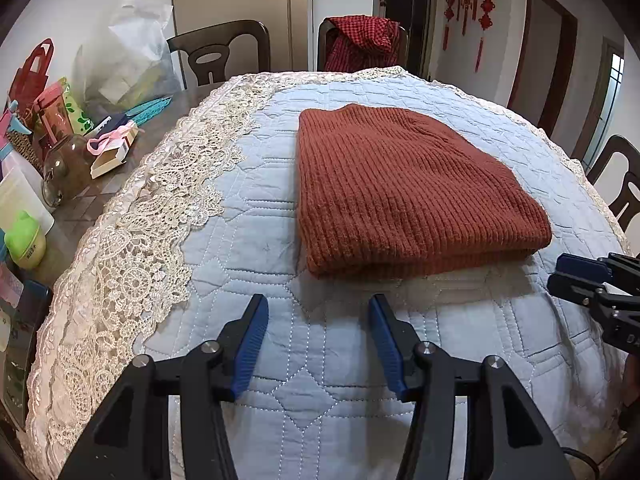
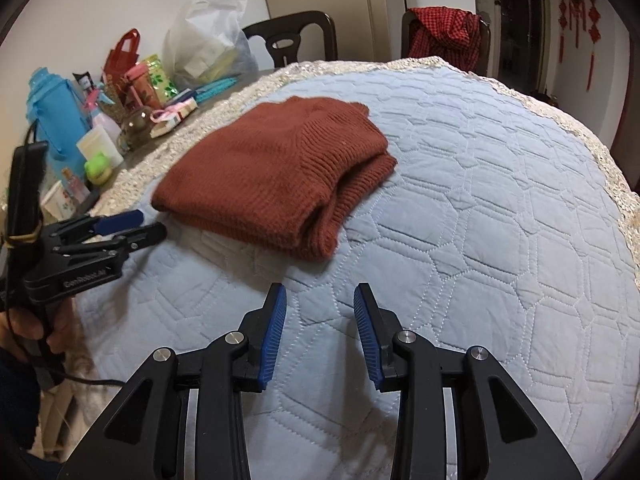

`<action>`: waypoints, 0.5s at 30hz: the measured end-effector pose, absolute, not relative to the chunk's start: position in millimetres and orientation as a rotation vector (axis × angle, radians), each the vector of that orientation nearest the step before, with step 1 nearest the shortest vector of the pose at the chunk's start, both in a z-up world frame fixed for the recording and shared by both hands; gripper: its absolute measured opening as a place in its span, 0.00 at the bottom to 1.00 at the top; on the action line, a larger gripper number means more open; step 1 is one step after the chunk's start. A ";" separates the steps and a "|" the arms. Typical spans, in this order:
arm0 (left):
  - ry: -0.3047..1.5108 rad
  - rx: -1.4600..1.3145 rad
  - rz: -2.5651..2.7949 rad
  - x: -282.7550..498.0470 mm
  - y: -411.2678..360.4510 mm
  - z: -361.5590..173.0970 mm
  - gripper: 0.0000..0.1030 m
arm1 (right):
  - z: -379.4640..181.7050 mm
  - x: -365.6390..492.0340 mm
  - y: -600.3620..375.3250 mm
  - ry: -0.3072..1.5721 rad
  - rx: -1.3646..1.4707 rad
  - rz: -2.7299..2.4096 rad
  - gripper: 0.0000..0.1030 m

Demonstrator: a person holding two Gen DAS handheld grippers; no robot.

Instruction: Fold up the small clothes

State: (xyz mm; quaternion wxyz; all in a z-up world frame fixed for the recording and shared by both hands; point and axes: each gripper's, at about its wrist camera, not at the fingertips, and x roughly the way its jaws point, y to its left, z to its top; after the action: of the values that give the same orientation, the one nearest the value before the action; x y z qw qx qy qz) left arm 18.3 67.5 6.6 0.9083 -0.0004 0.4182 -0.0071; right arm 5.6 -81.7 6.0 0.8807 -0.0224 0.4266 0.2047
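A rust-brown ribbed knit sweater (image 1: 404, 188) lies folded into a thick rectangle on the pale blue quilted cover (image 1: 256, 232); it also shows in the right wrist view as the sweater (image 2: 272, 176), with its open layered end facing right. My left gripper (image 1: 318, 304) hovers just in front of the sweater's near edge, open, with only quilt between its blue pads. My right gripper (image 2: 320, 294) stands open in front of the sweater's near right corner, holding nothing. Each gripper appears in the other's view: the right gripper (image 1: 560, 276) at the right edge, the left gripper (image 2: 150, 224) at the left, held by a hand.
Cream lace trim (image 1: 160, 208) borders the quilt on the left. Beyond it stands clutter: a glass jar (image 1: 66, 168), a green frog cup (image 1: 26, 240), a blue flask (image 2: 56, 120), gift bags and a plastic bag (image 1: 132, 52). Dark chairs (image 1: 224, 50) stand behind, one draped with red checked cloth (image 1: 360, 40).
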 end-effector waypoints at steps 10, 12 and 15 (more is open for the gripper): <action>0.855 0.015 -0.010 22.1 64.1 3.1 0.62 | -0.2 5.8 -76.1 0.884 -0.095 0.414 0.41; 0.855 0.014 -0.011 22.4 64.0 3.1 0.63 | -0.2 6.0 -75.1 0.884 -0.102 0.414 0.42; 0.853 0.012 -0.012 22.5 64.2 3.0 0.63 | -0.6 6.1 -73.5 0.883 -0.108 0.410 0.43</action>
State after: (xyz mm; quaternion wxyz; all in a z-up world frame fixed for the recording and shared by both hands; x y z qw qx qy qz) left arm 22.5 64.2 3.0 0.9103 0.0060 0.4139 -0.0058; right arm 6.1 -73.5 -0.6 0.8825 -0.0520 0.4240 0.1968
